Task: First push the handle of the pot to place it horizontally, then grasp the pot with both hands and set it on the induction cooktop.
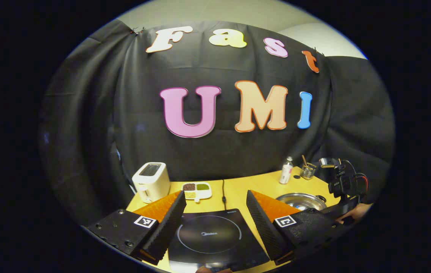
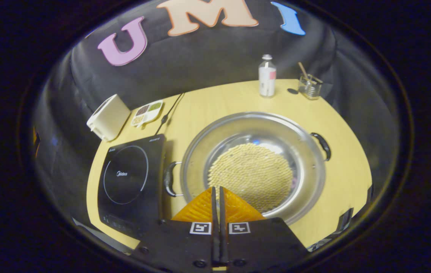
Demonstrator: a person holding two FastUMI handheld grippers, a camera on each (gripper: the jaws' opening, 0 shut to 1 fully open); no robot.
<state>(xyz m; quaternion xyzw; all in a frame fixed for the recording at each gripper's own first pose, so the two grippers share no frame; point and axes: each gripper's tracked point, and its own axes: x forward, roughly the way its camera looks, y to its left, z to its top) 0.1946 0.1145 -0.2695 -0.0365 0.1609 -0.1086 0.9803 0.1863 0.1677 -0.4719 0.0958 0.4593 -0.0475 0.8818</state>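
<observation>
The pot (image 2: pixel 253 167) — a wide, shallow steel one with a pale dimpled bottom — sits on the bench toward its right half, just beside the right edge of the induction cooktop (image 2: pixel 130 178), its rim close to the cooktop but apart from it. Its two black loop handles lie nearly level across the bench: the left handle (image 2: pixel 169 179) faces the cooktop, and the right handle (image 2: pixel 323 145) points toward the bench's right edge, set slightly farther back. The right gripper (image 2: pixel 218 195) hangs over the pot's near rim with its fingers pressed together on nothing, the narrow stance suited to a push. The left gripper (image 1: pixel 215 212) hovers over the cooktop with its jaws spread wide and empty. A push on a handle could go wrong here — the pot looks light and smooth-bottomed, so a nudge off the handle's line may slide or spin the whole pot into the cooktop's edge. During the lift, uneven grips on thin loops could tip it. Along the bench's back edge stand a toaster (image 2: pixel 107 117), a small divided dish (image 2: pixel 146 112), a bottle (image 2: pixel 267 80) and a glass holder (image 2: pixel 309 86), all well apart from the pot.
</observation>
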